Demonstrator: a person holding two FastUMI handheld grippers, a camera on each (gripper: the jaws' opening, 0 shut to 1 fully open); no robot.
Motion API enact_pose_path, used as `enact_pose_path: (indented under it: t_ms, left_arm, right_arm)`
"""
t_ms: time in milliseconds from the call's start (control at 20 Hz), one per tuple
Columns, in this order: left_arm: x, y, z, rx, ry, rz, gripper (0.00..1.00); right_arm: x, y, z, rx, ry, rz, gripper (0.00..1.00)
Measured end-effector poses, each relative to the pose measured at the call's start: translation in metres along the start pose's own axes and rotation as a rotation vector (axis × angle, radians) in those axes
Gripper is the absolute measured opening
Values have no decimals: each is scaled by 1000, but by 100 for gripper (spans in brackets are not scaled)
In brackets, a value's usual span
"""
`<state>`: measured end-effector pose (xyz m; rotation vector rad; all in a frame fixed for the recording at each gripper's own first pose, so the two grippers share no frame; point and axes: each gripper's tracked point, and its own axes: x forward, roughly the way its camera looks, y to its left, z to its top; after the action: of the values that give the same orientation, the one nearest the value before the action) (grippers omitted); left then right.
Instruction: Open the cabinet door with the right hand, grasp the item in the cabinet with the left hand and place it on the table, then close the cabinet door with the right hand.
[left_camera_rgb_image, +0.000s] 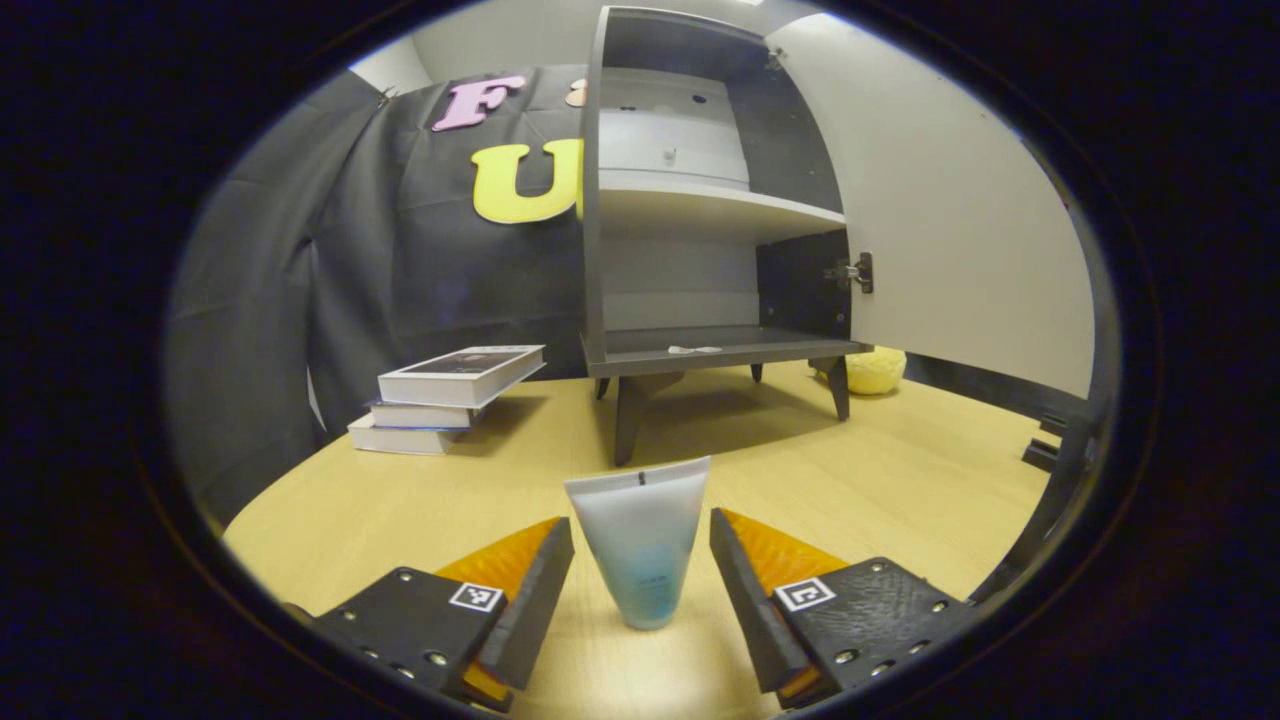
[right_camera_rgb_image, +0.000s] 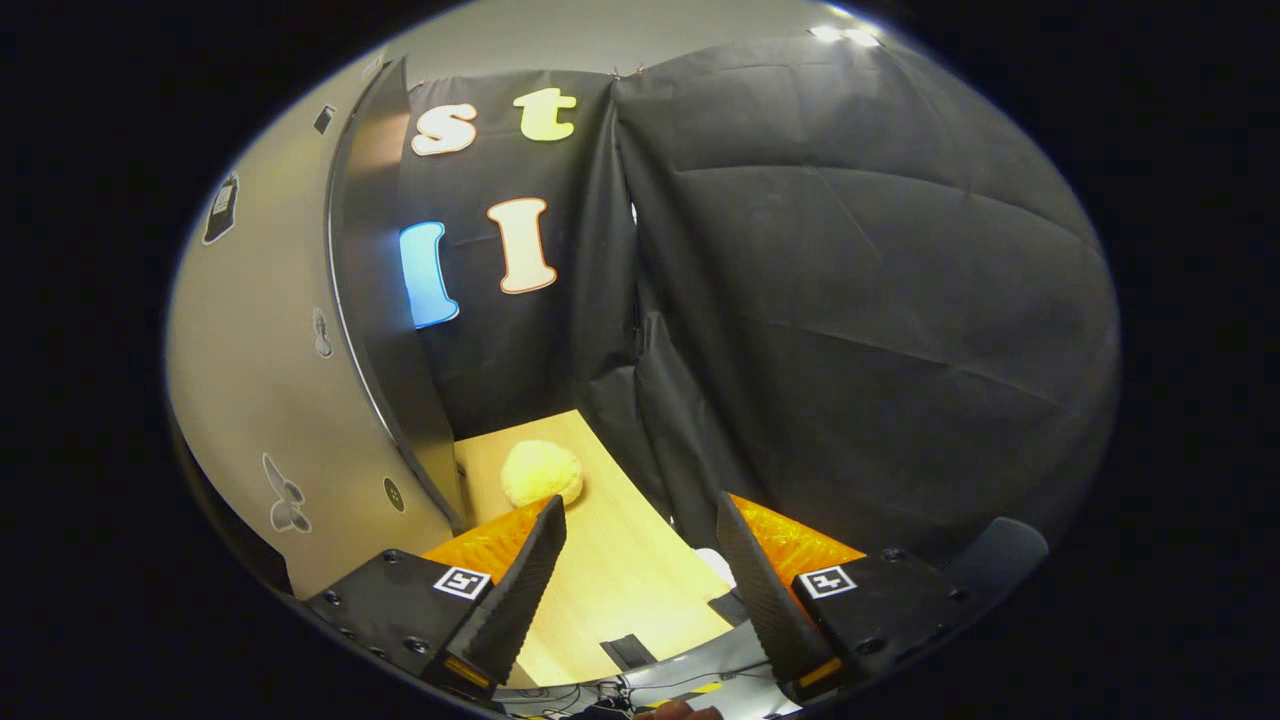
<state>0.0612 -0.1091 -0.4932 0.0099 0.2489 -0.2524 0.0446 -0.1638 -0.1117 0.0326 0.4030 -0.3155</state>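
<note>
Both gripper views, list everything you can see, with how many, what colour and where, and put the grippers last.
Tube: one, translucent white with blue at the bottom, standing cap-down on the table between the left gripper's fingers, not pinched.
Cabinet: one, dark grey with pale shelves, on legs at the table's back.
Cabinet door: one, pale, swung open to the right.
Books: three, white, stacked left of the cabinet.
Plush ball: one, yellow, behind the door.
Table: one, light wood.
Left gripper: open.
Right gripper: open, beside the door's edge.
</note>
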Motion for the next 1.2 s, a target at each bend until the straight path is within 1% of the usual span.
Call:
enact_pose_path:
  t_ms: [50, 150, 250, 300, 350, 500, 600, 700, 750, 800, 900, 1000, 1050, 1100, 1200]
  left_arm:
    - [-3, 2, 1, 16, 6, 1, 89]
    - [-14, 7, 13, 30, -9, 5, 89]
    - [-33, 11, 28, 34, -22, 21, 88]
    - [-44, 12, 35, 29, -20, 26, 89]
    - [-56, 10, 45, 23, -24, 24, 89]
    - [-95, 10, 89, 24, -61, 19, 88]
    - [-111, 9, 116, 63, -67, 9, 89]
    - [-121, 14, 149, 114, -80, 20, 88]
    - [-125, 16, 169, 121, -96, 29, 89]
    - [-127, 17, 189, 107, -112, 39, 88]
    - [-129, 14, 225, 45, -130, 55, 88]
    - [-133, 10, 266, -2, -153, 87, 88]
    - [-136, 9, 287, -15, -172, 103, 88]
    - [-141, 7, 308, -25, -188, 120, 88]
    - [-148, 2, 339, -31, -204, 136, 89]
  right_arm:
    - [-1, -1, 0, 12, -2, -1, 96]
    - [-3, -7, -1, 21, -15, -14, 96]
    - [-7, -16, -1, 11, -53, -52, 96]
    - [-9, -20, -3, 6, -74, -70, 92]
    - [-11, -20, -6, 8, -86, -75, 96]
    - [-11, -14, -22, 51, -87, -49, 93]
    - [-5, -16, -30, 81, -80, -40, 93]
    - [2, -16, -28, 113, -97, -30, 93]
    - [5, -18, -25, 127, -110, -30, 96]
    - [7, -20, -22, 139, -130, -30, 96]
    - [3, -22, -15, 156, -167, -18, 96]
    - [-4, -22, -8, 151, -196, 1, 96]
    - [-8, -22, -4, 141, -209, 13, 96]
    - [-12, -21, 1, 125, -222, 28, 93]
    - [-17, -18, 14, 77, -247, 55, 92]
